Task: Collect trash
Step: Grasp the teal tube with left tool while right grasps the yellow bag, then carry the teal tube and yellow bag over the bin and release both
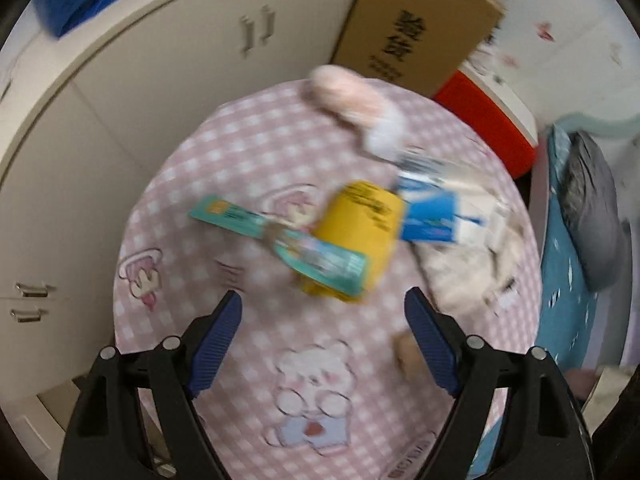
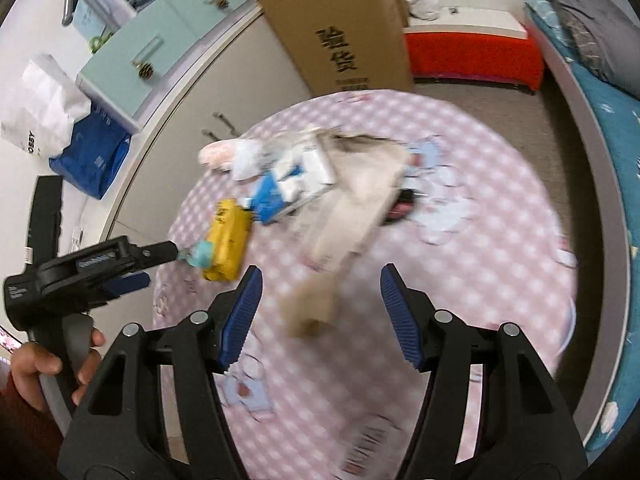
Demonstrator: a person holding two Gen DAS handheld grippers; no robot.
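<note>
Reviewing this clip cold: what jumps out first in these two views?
A heap of litter sits mid-way across the pink checked tablecloth: a yellow packet with a teal carton lying across it, and a blue-and-white pack beside them. Both the left gripper and the right gripper hang open above the table, empty. Behind the table stands a tall cardboard box with black characters, next to a red box.

Home bedroom: round table with pink checked cartoon cloth [image 1: 192, 184], cream cabinets [image 1: 132, 92] with metal handles, bed with teal bedding [image 2: 608, 120] and grey pillow [image 2: 592, 24], big cardboard box [image 2: 340, 28], red storage box [image 2: 472, 58], mint drawer unit [image 2: 168, 40].
</note>
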